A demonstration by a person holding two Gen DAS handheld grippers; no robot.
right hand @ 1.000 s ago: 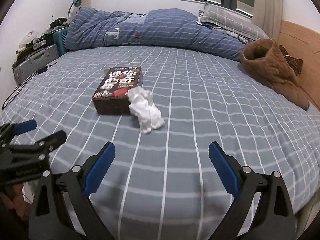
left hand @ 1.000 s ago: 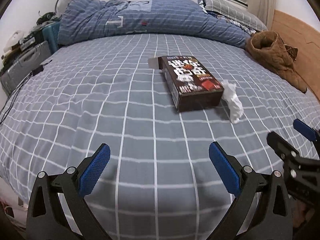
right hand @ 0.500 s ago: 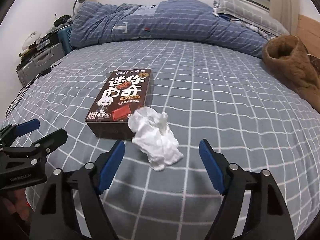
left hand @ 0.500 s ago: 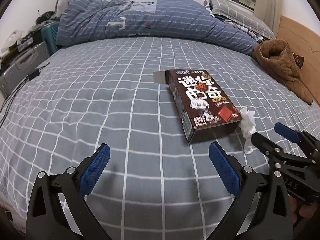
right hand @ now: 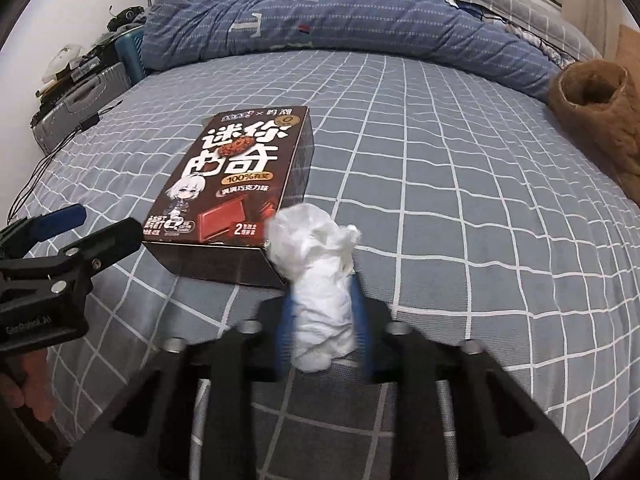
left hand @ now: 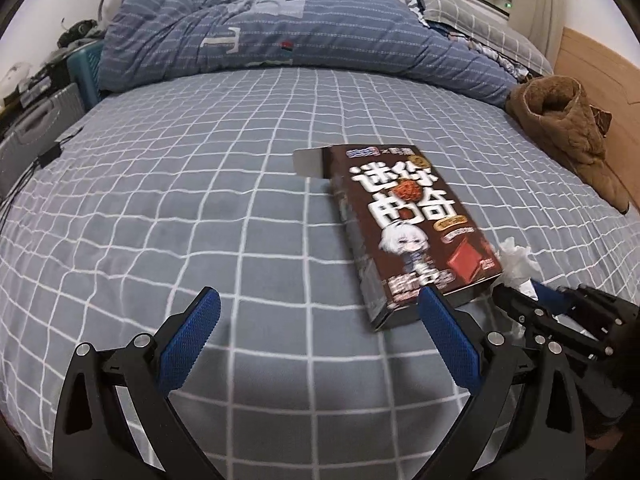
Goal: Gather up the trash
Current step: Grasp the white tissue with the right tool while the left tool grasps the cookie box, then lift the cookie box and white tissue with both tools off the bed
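A crumpled white tissue [right hand: 316,264] lies on the grey checked bed sheet [right hand: 460,208], against the near right corner of a dark brown snack box [right hand: 236,176]. My right gripper [right hand: 322,300] has its jaws closing on the tissue, and both blue pads press its sides. In the left wrist view the box [left hand: 404,220] lies flat ahead and to the right, with an end flap open at its far end. My left gripper [left hand: 316,316] stands open and holds nothing; its right fingertip is just short of the box's near end. The tissue [left hand: 518,264] and right gripper [left hand: 524,300] show at right.
A rolled blue quilt [left hand: 280,36] and a grey pillow [left hand: 472,16] lie across the far end of the bed. A brown jacket [left hand: 568,128] sits at the right by the wooden headboard [left hand: 600,64]. A grey suitcase [right hand: 76,116] and cables are off the left edge.
Both grippers moved in toward the box and tissue. The right gripper's jaws went from wide open to clamped on the tissue. The left gripper stayed open.
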